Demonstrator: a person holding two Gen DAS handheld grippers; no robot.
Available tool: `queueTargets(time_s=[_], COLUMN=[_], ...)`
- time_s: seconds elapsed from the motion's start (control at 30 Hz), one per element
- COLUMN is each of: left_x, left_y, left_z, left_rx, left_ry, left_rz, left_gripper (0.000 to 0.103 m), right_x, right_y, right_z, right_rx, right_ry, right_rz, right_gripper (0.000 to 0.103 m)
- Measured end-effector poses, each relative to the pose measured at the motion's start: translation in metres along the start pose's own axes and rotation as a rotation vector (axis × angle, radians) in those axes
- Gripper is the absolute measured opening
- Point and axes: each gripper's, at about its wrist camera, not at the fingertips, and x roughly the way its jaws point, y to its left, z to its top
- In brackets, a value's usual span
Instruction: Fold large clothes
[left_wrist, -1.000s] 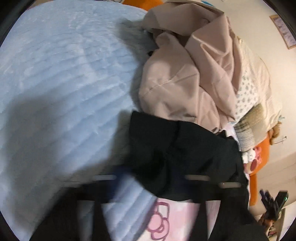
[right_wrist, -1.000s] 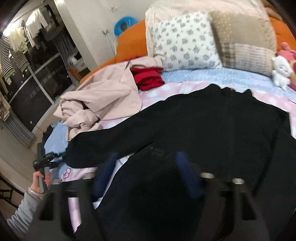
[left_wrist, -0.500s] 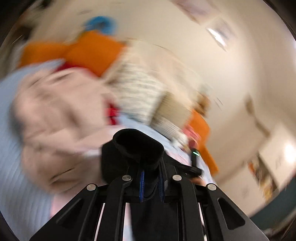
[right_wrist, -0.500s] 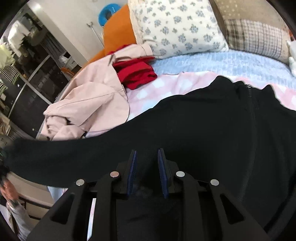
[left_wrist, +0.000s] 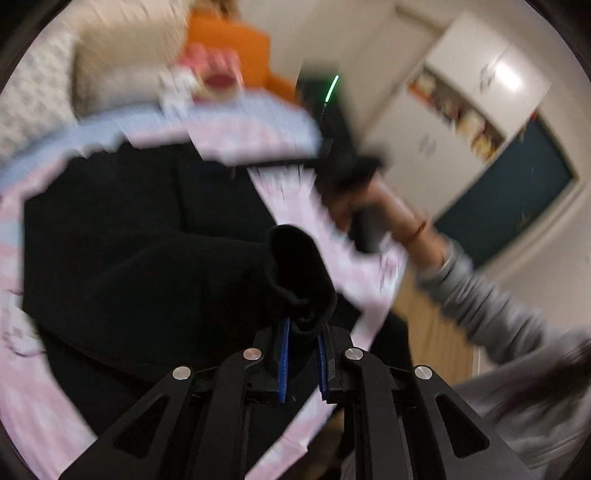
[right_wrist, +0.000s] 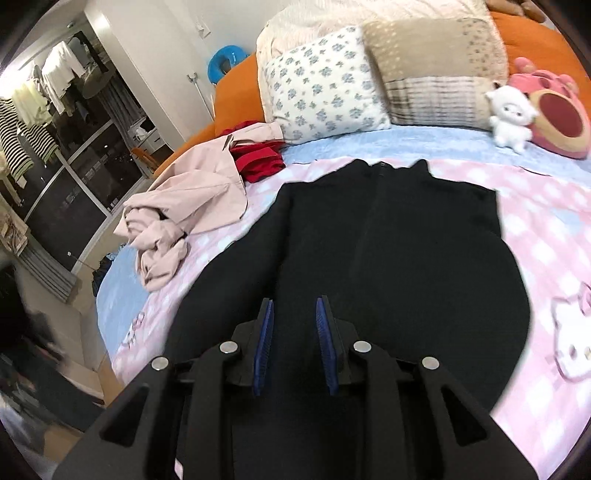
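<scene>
We see the black jacket (right_wrist: 399, 236) spread flat across the middle of the pink blanket (right_wrist: 546, 229) on the bed, collar toward the pillows (right_wrist: 325, 85), and its ribbed sleeve cuff (left_wrist: 299, 273) is clamped between the narrow blue pads of our left gripper (left_wrist: 302, 363), lifted above the body of the garment. Our right gripper (right_wrist: 294, 345) hangs over the jacket's lower part with its jaws parted and nothing visibly between them. A crumpled pink coat (right_wrist: 184, 206) and a red garment (right_wrist: 258, 160) lie near the bed's left edge, with a white plush toy (right_wrist: 511, 112) toward the head-end right corner.
</scene>
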Motion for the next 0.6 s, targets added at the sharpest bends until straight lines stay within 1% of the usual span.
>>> queueTargets(time_s=[0.03, 0.07, 0.13, 0.23, 0.27, 0.3, 0.33, 0.37, 0.4, 0.43, 0.47, 0.5, 0.57, 0.6], left_x=[0.032, 0.055, 0.094, 0.128, 0.133, 0.137, 0.140, 0.139, 0.136, 0.130, 0.121, 0.108, 0.087, 0.075], left_y=[0.004, 0.004, 0.011, 0.014, 0.014, 0.013, 0.015, 0.012, 0.012, 0.009, 0.008, 0.010, 0.012, 0.020], left_z=[-0.009, -0.015, -0.025, -0.035, -0.037, -0.038, -0.040, -0.042, -0.044, -0.042, -0.041, -0.042, -0.047, -0.045], left_rx=[0.006, 0.008, -0.002, 0.002, 0.006, 0.013, 0.005, -0.011, -0.024, -0.020, -0.014, -0.025, -0.052, -0.068], left_ry=[0.066, 0.113, 0.178, 0.210, 0.213, 0.219, 0.234, 0.247, 0.255, 0.248, 0.235, 0.219, 0.179, 0.154], left_rz=[0.003, -0.001, -0.014, -0.005, -0.007, -0.005, 0.011, 0.010, 0.011, 0.012, 0.013, 0.009, 0.007, 0.025], left_gripper=[0.017, 0.017, 0.017, 0.018, 0.019, 0.026, 0.035, 0.059, 0.069, 0.069, 0.072, 0.077, 0.083, 0.086], right_x=[-0.006, -0.013, -0.021, -0.019, -0.019, -0.017, -0.013, -0.010, -0.008, -0.007, -0.004, -0.001, 0.003, 0.007], right_y=[-0.001, -0.001, -0.002, -0.002, 0.000, 0.002, 0.004, 0.006, 0.008, 0.010, 0.013, 0.016, 0.020, 0.021], right_z=[-0.006, -0.016, -0.032, -0.051, -0.057, -0.063, -0.071, -0.077, -0.085, -0.092, -0.102, -0.113, -0.129, -0.137], right_rx=[-0.004, -0.012, -0.018, -0.009, -0.011, -0.013, -0.006, 0.000, 0.003, 0.004, 0.001, -0.003, -0.004, -0.005], right_ry=[0.003, 0.008, 0.023, 0.065, 0.076, 0.088, 0.111, 0.127, 0.141, 0.155, 0.181, 0.210, 0.244, 0.269], right_rz=[0.001, -0.001, 0.000, 0.025, 0.031, 0.037, 0.051, 0.062, 0.067, 0.071, 0.082, 0.095, 0.096, 0.099], right_gripper=[0.026, 0.026, 0.026, 0.026, 0.029, 0.035, 0.053, 0.067, 0.069, 0.069, 0.069, 0.069, 0.073, 0.073])
